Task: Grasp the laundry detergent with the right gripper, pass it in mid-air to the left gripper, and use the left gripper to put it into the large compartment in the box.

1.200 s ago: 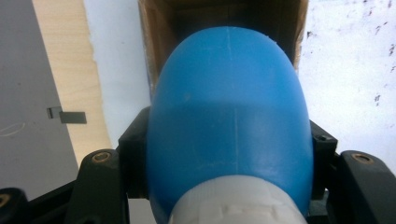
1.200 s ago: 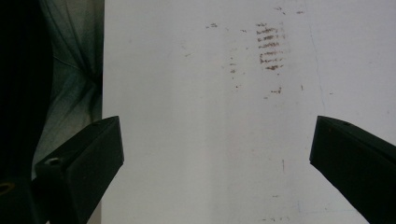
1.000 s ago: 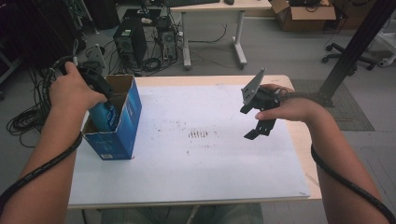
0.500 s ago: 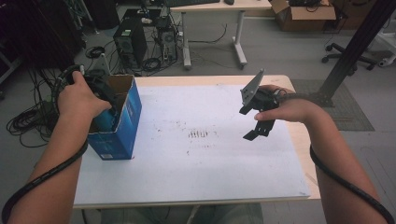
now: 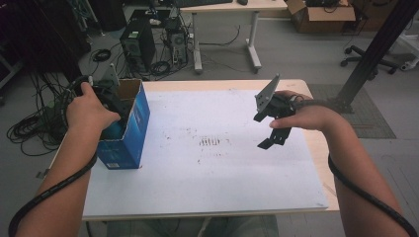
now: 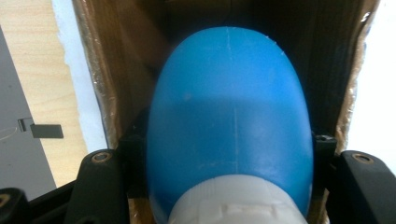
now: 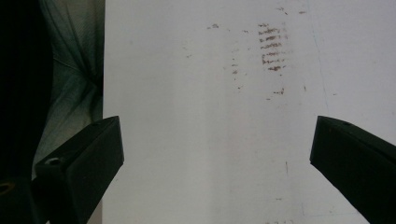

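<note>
Blue bottle going down into the box

The left tongs, gripping the blue plastic bottle, have sunk deeper into the blue cardboard box; release seems next. Right tongs wait open.

Bottle inside box at table's left edge

Left tool inside blue box, right tool above white table — well apart

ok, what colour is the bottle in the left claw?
Blue bottle with a white cap; clearest in the left gripper view.
</note>
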The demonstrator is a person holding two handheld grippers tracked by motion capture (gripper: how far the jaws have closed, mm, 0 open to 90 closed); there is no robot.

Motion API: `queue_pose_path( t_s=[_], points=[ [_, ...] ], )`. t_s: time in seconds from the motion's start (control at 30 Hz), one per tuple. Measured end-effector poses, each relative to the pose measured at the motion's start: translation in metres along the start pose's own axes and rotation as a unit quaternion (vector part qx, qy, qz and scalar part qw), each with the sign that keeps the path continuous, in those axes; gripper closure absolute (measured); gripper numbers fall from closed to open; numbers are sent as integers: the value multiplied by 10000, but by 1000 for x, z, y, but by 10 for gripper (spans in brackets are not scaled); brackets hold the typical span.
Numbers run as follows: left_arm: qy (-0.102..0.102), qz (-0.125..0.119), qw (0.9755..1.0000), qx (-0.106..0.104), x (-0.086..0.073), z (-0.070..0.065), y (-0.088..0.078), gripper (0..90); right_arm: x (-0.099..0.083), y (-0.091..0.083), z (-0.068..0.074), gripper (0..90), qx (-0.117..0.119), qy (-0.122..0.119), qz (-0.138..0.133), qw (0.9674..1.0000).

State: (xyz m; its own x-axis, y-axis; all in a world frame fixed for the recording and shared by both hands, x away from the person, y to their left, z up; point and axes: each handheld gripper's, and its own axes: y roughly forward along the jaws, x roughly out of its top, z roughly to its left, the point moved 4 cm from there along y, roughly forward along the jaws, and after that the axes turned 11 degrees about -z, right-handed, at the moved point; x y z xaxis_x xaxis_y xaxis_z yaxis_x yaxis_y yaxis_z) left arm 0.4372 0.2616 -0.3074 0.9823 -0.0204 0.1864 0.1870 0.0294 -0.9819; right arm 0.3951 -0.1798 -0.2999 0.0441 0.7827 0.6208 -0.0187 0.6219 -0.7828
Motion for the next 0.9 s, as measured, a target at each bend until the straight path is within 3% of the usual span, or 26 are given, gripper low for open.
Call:
queue_pose_path(
  t_s=[0.9],
  points=[
    [-77,17,9999,-91,-2,7,19,381,-4,1,-2,29,-26,39,-14,10000]
  ],
)
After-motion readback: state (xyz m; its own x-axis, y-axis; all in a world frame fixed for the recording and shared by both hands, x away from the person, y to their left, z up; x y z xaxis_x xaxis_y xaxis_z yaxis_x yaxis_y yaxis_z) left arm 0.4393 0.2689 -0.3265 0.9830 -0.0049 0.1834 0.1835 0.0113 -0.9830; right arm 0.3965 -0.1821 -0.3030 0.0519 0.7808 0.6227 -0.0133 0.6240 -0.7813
